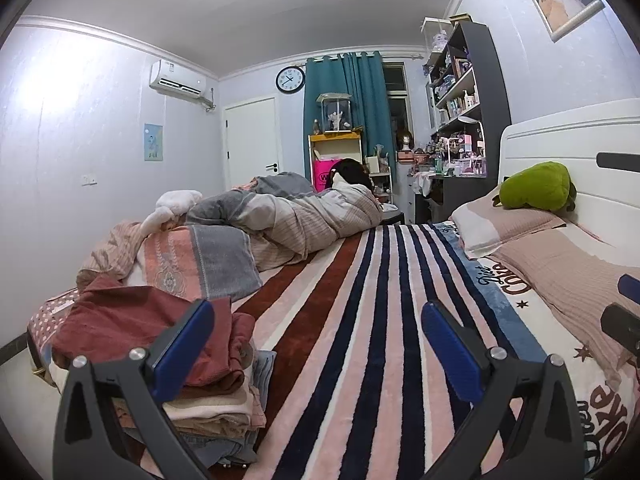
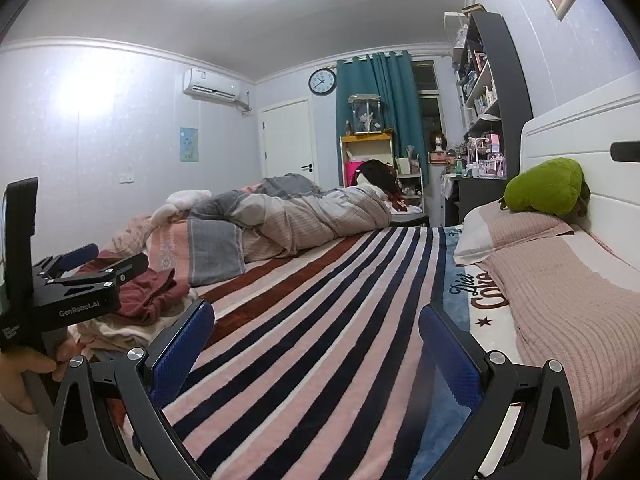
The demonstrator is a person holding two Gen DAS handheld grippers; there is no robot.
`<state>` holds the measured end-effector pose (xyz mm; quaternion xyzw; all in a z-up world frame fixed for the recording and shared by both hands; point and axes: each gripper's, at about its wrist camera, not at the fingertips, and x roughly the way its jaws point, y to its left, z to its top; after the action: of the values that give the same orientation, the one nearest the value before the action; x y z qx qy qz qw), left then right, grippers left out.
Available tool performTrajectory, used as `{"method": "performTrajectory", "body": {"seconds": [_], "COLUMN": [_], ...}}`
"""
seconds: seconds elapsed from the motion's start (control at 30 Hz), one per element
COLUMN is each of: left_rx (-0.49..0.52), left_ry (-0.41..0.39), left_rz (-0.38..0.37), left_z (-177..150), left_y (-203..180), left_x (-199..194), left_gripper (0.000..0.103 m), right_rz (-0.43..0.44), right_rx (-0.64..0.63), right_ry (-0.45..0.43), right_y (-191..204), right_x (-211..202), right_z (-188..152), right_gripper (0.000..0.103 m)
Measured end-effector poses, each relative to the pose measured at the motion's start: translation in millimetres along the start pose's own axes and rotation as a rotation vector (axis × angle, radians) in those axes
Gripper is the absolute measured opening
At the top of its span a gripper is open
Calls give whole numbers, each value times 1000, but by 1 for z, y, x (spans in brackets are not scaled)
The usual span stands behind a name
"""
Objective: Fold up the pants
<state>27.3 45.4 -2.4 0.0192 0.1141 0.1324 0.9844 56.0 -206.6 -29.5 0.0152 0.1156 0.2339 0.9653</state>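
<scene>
A rumpled dark red garment [image 1: 132, 332] lies on top of a stack of folded clothes [image 1: 212, 412] at the left of the bed; I cannot tell whether it is the pants. It also shows in the right wrist view [image 2: 152, 292]. My left gripper [image 1: 318, 344] is open and empty, low over the striped blanket [image 1: 360, 320], its left finger beside the stack. My right gripper [image 2: 316, 344] is open and empty over the same blanket [image 2: 320, 320]. The left gripper also shows from the side in the right wrist view [image 2: 80, 264], open above the pile.
A bunched duvet [image 1: 280, 216] and a grey-pink towel [image 1: 200, 260] lie across the far side of the bed. Pink pillows [image 1: 540, 248] and a green plush toy [image 1: 536, 186] sit at the white headboard on the right. Shelves and a desk stand beyond.
</scene>
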Motion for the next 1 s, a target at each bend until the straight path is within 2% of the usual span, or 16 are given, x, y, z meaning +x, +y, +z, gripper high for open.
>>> {"method": "performTrajectory", "body": {"seconds": [1.0], "left_rx": [-10], "left_ry": [-3], "left_rz": [11], "left_z": [0], "left_y": [2], "left_x": [-1], "left_gripper": [102], "right_rz": [-29], "right_rx": [16], "right_ry": [0], "right_y": [-5], "right_x": [-5], "right_z": [-2], "right_gripper": [102]}}
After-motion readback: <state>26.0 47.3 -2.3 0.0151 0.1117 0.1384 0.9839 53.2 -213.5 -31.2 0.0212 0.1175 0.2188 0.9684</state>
